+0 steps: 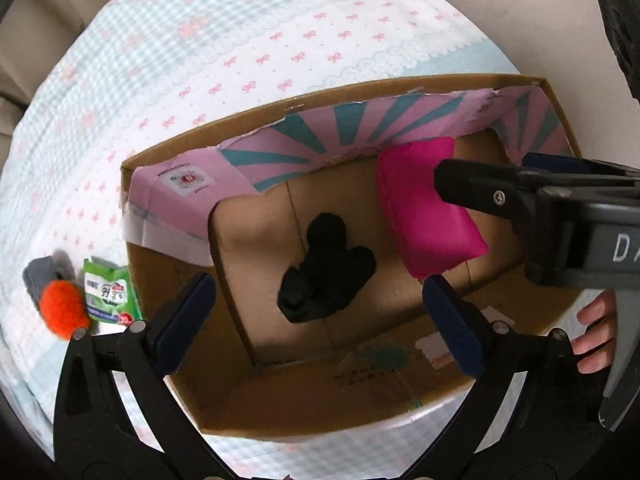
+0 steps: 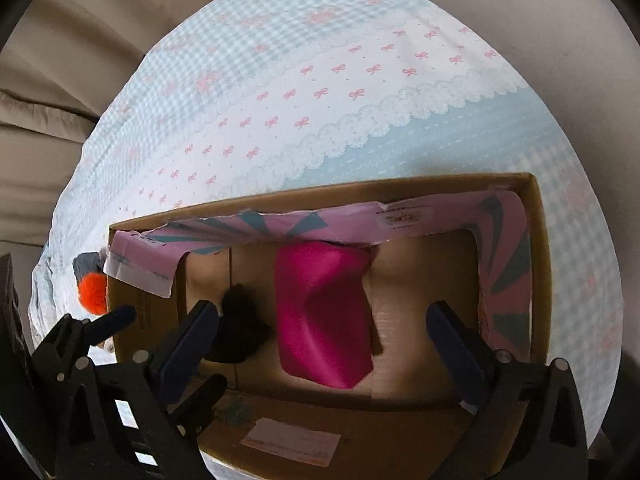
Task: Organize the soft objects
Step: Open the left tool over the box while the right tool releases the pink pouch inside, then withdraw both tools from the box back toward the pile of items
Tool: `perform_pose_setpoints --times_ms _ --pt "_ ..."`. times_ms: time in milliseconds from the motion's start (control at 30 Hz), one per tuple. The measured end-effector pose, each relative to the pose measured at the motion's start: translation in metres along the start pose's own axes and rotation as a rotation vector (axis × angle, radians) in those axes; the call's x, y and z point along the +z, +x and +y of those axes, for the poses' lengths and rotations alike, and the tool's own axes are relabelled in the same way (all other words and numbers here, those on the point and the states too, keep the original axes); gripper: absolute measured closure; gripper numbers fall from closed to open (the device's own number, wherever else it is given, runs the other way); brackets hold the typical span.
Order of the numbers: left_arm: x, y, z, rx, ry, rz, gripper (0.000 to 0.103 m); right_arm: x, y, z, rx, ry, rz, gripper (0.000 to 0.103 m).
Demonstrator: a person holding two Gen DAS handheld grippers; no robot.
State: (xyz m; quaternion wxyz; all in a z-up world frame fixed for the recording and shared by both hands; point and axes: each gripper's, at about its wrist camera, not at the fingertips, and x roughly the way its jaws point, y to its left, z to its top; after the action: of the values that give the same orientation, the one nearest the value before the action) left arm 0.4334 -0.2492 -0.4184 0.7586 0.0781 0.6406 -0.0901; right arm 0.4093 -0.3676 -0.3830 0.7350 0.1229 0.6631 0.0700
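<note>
A: Where do the soft things sit relative to the open brown cardboard box (image 2: 538,240)?

B: Two are inside it. The bright magenta soft pillow-shaped pouch (image 2: 324,320) lies on the box floor, leaning up toward the far wall under the torn pink-and-teal striped paper lining (image 2: 280,228). The fuzzy black plush lump (image 1: 324,272) rests on the box floor just beside the pouch, toward the box's left end.

A: And outside the box?

B: Past the box's left end, on the pale blue-and-white cloth with pink bows (image 1: 248,52), sit a fuzzy orange ball (image 1: 64,312) touching a grey knitted piece (image 1: 44,276), with a green wipes packet (image 1: 112,292) between them and the box wall.

A: How are the grippers?

B: The left gripper (image 1: 320,320) hovers over the box's near wall with its blue-padded fingers spread wide, nothing between them; the black plush shows in the gap, lower down on the box floor. The right gripper (image 2: 324,340) is also spread wide above the box, the magenta pouch framed between its fingers, but no pad touches it.

A: Anything else near the box?

B: From the left wrist view, the right gripper's black body reaches in over the box's right end, and a bare hand (image 1: 596,332) shows beneath it at the near right corner.
</note>
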Motion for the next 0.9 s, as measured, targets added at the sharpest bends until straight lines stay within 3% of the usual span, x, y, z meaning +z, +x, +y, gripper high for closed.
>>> perform_pose_setpoints --times_ms 400,733,900 --pt "-0.013 -0.036 -0.010 -0.027 -0.014 -0.038 0.000 -0.014 -0.033 0.004 -0.004 -0.021 -0.046 0.000" --pt "-0.033 -0.112 -0.015 -0.026 -0.020 -0.159 0.000 -0.032 -0.112 0.025 -0.021 -0.089 -0.168 0.000" --pt "-0.053 -0.157 -0.010 -0.016 -0.033 -0.245 0.000 -0.050 -0.161 0.045 -0.073 -0.137 -0.262 0.000"
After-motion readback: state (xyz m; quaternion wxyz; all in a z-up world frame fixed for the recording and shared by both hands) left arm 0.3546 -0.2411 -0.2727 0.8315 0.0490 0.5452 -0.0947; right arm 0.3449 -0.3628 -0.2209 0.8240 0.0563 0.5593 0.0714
